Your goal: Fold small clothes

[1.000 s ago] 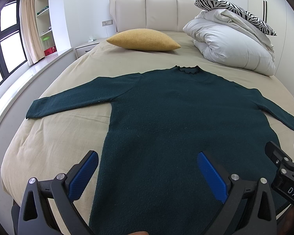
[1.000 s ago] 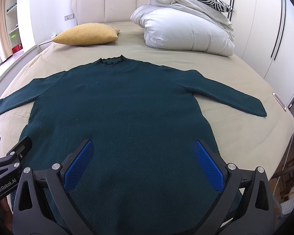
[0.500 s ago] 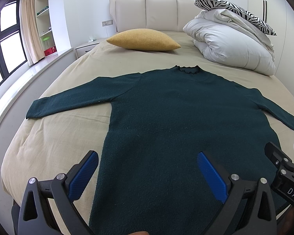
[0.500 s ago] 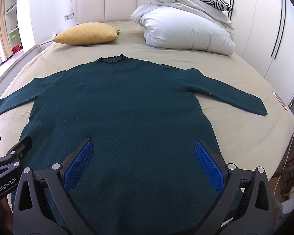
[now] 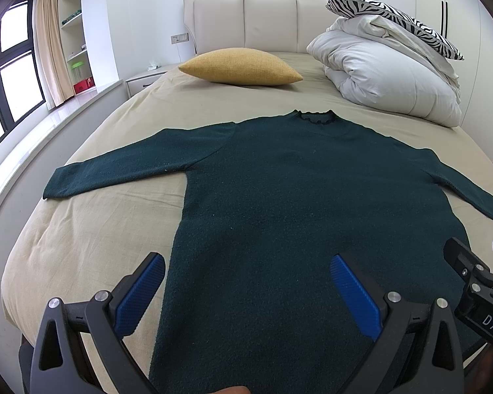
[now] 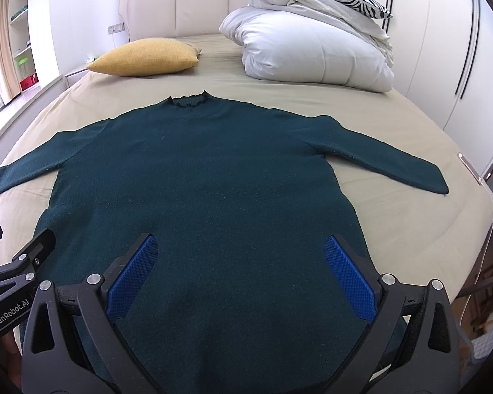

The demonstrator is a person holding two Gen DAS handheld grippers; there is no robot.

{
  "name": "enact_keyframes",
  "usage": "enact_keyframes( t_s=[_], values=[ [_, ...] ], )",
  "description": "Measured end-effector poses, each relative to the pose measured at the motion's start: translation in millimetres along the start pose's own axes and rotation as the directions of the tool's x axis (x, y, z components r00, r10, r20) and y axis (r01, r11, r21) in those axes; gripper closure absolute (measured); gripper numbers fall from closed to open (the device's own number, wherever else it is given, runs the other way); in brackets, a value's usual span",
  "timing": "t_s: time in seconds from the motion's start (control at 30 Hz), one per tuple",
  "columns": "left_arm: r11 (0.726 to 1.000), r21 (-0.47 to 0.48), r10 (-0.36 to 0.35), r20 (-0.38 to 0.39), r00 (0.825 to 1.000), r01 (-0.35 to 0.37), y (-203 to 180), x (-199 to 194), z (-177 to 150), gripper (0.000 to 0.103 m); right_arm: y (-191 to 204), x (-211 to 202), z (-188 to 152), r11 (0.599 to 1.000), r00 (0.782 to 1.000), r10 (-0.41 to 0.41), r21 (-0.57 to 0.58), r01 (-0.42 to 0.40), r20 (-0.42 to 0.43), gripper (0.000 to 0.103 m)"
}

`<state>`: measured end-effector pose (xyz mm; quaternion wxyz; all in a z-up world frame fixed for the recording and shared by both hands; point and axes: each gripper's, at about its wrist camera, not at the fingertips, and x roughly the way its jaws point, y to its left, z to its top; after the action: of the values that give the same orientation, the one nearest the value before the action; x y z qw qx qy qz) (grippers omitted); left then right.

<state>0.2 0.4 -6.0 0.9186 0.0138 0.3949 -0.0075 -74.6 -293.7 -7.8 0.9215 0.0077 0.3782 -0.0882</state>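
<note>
From the left wrist view, a dark green sweater (image 5: 299,197) lies flat on the beige bed (image 5: 92,229), sleeves spread, collar toward a yellow pillow (image 5: 240,70) and a white duvet (image 5: 384,75). The left gripper (image 5: 246,290) hovers over the hem, fingers spread wide, holding nothing.

From the right wrist view, the right gripper (image 6: 241,274) likewise hangs above the sweater's lower part, fingers (image 6: 350,280) wide apart and empty.

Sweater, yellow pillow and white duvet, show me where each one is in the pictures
Sweater (image 6: 197,177), right wrist view, middle of the chest.
Yellow pillow (image 5: 240,67), left wrist view, centre of its top face.
White duvet (image 6: 312,49), right wrist view, front of the folded bundle.
</note>
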Motion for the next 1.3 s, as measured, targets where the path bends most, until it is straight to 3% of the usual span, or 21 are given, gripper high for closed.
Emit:
enact_keyframes(
  t_s=[0.27, 0.5, 0.67, 0.8, 0.87, 0.93, 1.03, 1.07, 1.17, 1.3],
  values=[
    [1.0, -0.01, -0.003, -0.009, 1.0, 0.003, 6, 3, -6, 0.0, 2, -1, 1, 1.0, 1.0, 0.004, -0.002, -0.004, -0.009, 0.0],
    [0.997, -0.014, -0.07, 0.021, 0.997, 0.07, 1, 7, -5, 0.0, -19, 11, 6, 0.999, 0.999, 0.03, 0.045, -0.029, -0.039, 0.0],
    [0.987, -0.021, -0.161, -0.05, 0.986, 0.16, -1, 31, 3, 0.0, -77, 33, 18, 0.992, 0.997, 0.047, 0.12, -0.04, -0.058, 0.0],
    [0.965, -0.067, -0.258, -0.059, 0.964, 0.254, 3, 51, 14, 0.0, -169, 59, 31, 0.963, 0.996, 0.067, 0.264, -0.047, -0.067, 0.002],
    [0.963, -0.068, -0.262, -0.022, 0.965, 0.26, 2, 56, 19, 0.0, -226, 70, 34, 0.931, 0.997, 0.069, 0.362, -0.053, -0.031, 0.005],
    [0.969, -0.036, -0.248, -0.059, 0.967, 0.246, -8, 65, 23, 0.0, -288, 84, 30, 0.866, 0.997, 0.072, 0.497, -0.058, -0.008, 0.016],
    [0.976, -0.041, -0.218, -0.097, 0.971, 0.215, -18, 76, 30, 0.0, -378, 113, 14, 0.707, 0.994, 0.109, 0.703, -0.075, -0.003, 0.036],
    [0.973, -0.056, -0.229, -0.107, 0.968, 0.224, -19, 81, 32, 0.0, -401, 121, 8, 0.667, 0.995, 0.102, 0.743, -0.063, -0.008, 0.045],
    [0.962, -0.079, -0.269, -0.126, 0.955, 0.261, -25, 95, 37, 0.0, -458, 148, -7, 0.563, 0.995, 0.094, 0.826, -0.036, -0.02, 0.053],
    [0.938, -0.1, -0.345, -0.173, 0.923, 0.332, -39, 116, 39, 0.0, -503, 181, -16, 0.475, 0.99, 0.137, 0.875, -0.096, 0.034, 0.069]
  ],
)
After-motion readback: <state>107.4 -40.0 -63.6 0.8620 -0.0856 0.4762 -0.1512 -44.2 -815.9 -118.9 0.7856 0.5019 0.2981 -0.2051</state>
